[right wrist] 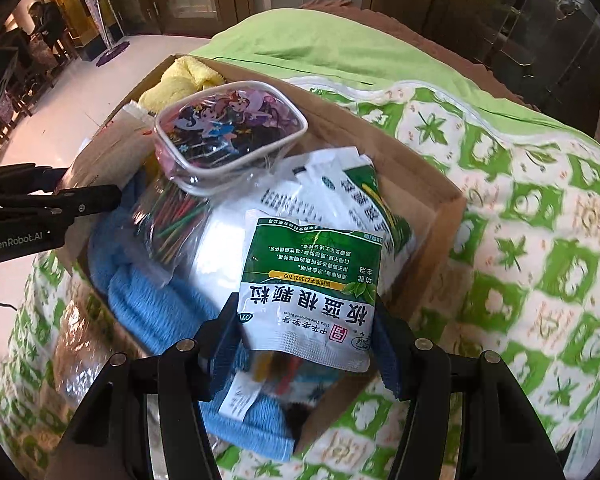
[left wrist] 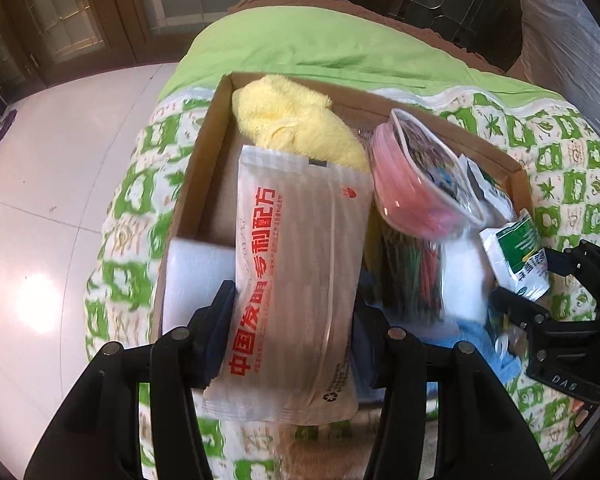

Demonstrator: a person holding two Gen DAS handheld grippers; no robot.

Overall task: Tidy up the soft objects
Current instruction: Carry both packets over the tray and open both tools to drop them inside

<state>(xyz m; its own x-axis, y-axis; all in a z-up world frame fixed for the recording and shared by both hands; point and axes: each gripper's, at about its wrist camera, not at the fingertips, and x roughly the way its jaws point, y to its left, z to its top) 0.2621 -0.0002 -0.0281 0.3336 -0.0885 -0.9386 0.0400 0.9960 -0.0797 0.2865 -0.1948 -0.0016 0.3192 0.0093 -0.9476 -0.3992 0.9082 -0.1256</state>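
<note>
Grippers (left wrist: pixel 292 344) (right wrist: pixel 306 336) angled steeply down, each clamping a packet.

Daylit fisheye views, motion-blurred.
Glare patch on white floor tiles (left wrist: pixel 36 300) left of cardboard box (left wrist: pixel 204 152); quilt (right wrist: pixel 520 240) smeared near it; dark vignetted corners, bowed edges.
</note>
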